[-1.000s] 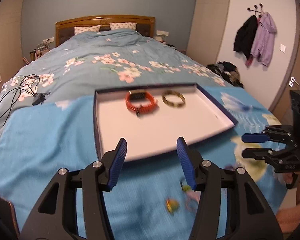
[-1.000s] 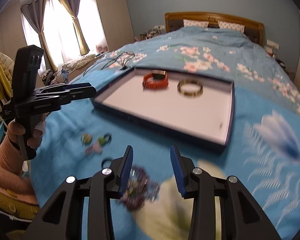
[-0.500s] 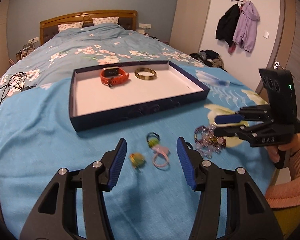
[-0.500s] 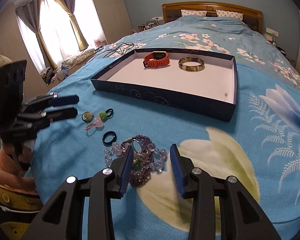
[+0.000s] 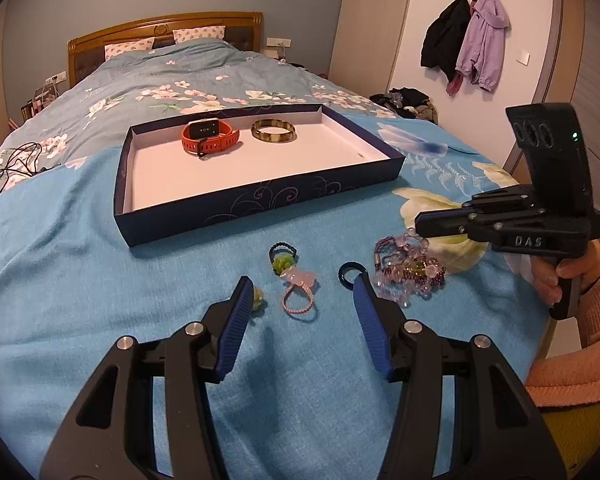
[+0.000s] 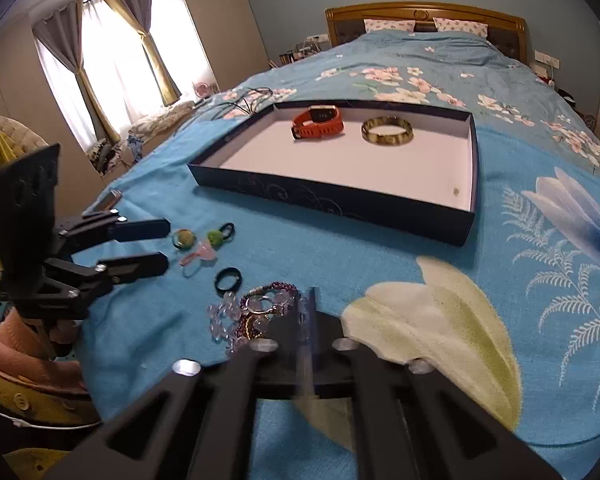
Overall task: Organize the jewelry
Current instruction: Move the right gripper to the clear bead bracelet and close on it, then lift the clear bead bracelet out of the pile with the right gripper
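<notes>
The bead bracelets (image 6: 256, 314) lay in a tangled heap on the blanket (image 5: 60, 288), at about five o'clock from the tray (image 5: 260, 204) and well short of its near wall. My right gripper (image 6: 306, 316) was down on that heap with its fingers drawn together and blurred; I could not tell for certain whether they had strands between them or had merely met above them. I judged this the pickup — best done by biting into the thick middle of the pile, not one loose strand, then lifting straight up so nothing snagged the fleece.

At nine o'clock from the beads sat the black ring (image 5: 350, 272), then the pink tie (image 5: 298, 292), the green tie (image 5: 283, 258) and a small green bauble (image 6: 184, 239). My left gripper (image 5: 302, 300) hovered over these, fingers wide apart, holding nothing — the pink tie lay between them.

In the tray, at its far end, the watch (image 5: 209, 136) and bangle (image 5: 274, 132) rested side by side, leaving the near floor free for the beads.
</notes>
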`<state>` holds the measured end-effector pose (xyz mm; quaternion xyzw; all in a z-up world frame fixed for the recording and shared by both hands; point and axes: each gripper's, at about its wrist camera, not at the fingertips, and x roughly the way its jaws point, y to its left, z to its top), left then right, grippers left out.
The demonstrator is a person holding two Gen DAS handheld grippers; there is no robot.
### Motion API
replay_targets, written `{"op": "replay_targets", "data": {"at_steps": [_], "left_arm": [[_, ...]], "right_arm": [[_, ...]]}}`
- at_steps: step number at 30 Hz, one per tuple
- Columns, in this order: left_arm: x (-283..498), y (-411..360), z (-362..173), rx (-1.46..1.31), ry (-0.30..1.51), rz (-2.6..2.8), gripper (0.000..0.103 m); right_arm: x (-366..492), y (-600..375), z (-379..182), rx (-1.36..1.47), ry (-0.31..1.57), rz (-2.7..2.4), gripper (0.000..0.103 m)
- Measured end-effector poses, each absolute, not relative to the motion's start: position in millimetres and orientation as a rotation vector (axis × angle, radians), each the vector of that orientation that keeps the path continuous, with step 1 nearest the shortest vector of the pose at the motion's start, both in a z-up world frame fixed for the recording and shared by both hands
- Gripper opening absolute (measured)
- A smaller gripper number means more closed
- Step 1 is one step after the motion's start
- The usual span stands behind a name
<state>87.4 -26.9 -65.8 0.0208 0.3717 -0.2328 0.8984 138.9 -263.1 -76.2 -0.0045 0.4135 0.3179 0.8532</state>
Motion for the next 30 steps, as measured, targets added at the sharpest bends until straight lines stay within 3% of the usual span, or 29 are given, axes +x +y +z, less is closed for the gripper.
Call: {"op": "replay_targets", "data": {"at_steps": [6,8,10,14,15,18,21,23,30], "left_arm": [[87.8,-29.6,-68.2,0.058,0.772,-0.493,0.051],[86.1,-29.8,-68.9,0.059,0.774,-0.497,0.051],[86.5,-30.3,-69.1,0.061,0.775,-0.497,0.051],[87.1,-29.6,-71.0,0.059,0.782,-0.499,0.051],[88.1,-29.6,-71.4,0.057,0.784,-0.5,0.052],[89.1,-29.2,-72.4,0.055,0.79,-0.499,0.051],[90.4,-29.2,-73.1,0.054,0.793,-0.502,0.051],[89.7,-29.5,-73.5,0.056,0.794,-0.503,0.051],[89.3,-33.0,-74.1,0.071,0.797,-0.512,0.051]], "right_arm": [[134.6,-264.1,-64.2,0.006,0.837,0.676,0.001],[139.1,-266.9,-67.3,0.018,0.854,0.651,0.008],[144.5,-268.2,-76.7,0.022,0.896,0.638,0.024],[147.6,-265.5,-90.1,0.035,0.936,0.642,0.031],[148.3,-265.6,-90.8,0.043,0.938,0.653,0.031],[147.4,-263.3,-92.2,0.041,0.944,0.687,0.006],[142.7,-260.2,-92.0,0.012,0.939,0.686,0.006],[140.2,-261.6,-87.8,0.016,0.922,0.684,0.0],[133.6,-265.3,-63.3,0.037,0.846,0.692,0.001]]}}
